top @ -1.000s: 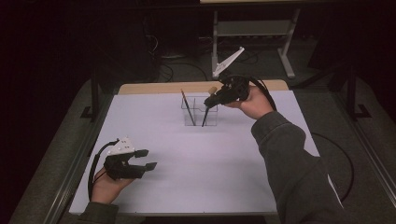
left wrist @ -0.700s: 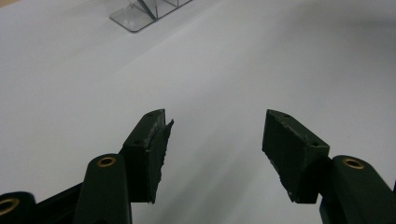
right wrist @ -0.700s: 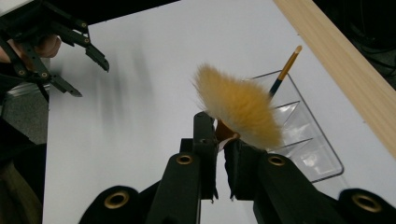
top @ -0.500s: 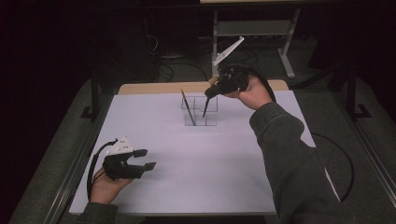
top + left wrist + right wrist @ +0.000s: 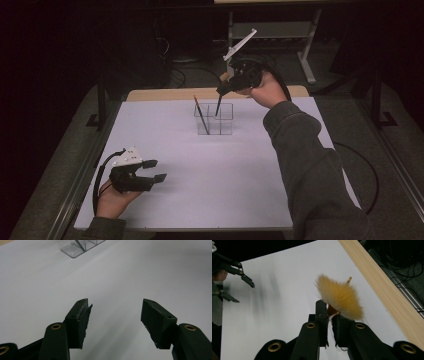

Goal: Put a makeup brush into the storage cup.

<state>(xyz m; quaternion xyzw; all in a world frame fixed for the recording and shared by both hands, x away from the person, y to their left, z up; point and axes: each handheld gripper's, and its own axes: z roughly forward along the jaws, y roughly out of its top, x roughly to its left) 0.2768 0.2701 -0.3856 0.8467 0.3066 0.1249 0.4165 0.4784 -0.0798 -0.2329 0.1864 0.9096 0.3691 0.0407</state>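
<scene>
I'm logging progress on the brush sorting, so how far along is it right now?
Done: one dark brush leans in the clear organizer. In hand: the right gripper is shut on a second brush with a fluffy orange head, its handle tip at the organizer's far compartment. Left: whether it is going in or coming out I cannot tell. The left gripper rests open on the white table.

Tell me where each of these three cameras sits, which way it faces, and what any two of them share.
High view: above the person's side, looking forward and down on the white table; forearms, left hand-held gripper, right hand-held gripper.
Left gripper view: on the left hand-held gripper, looking along open jaws across the table to the clear organizer.
Right gripper view: on the right hand-held gripper, looking down past a clamped brush.
Shared: organizer in the first two; left hand-held gripper in high and right gripper views.
</scene>
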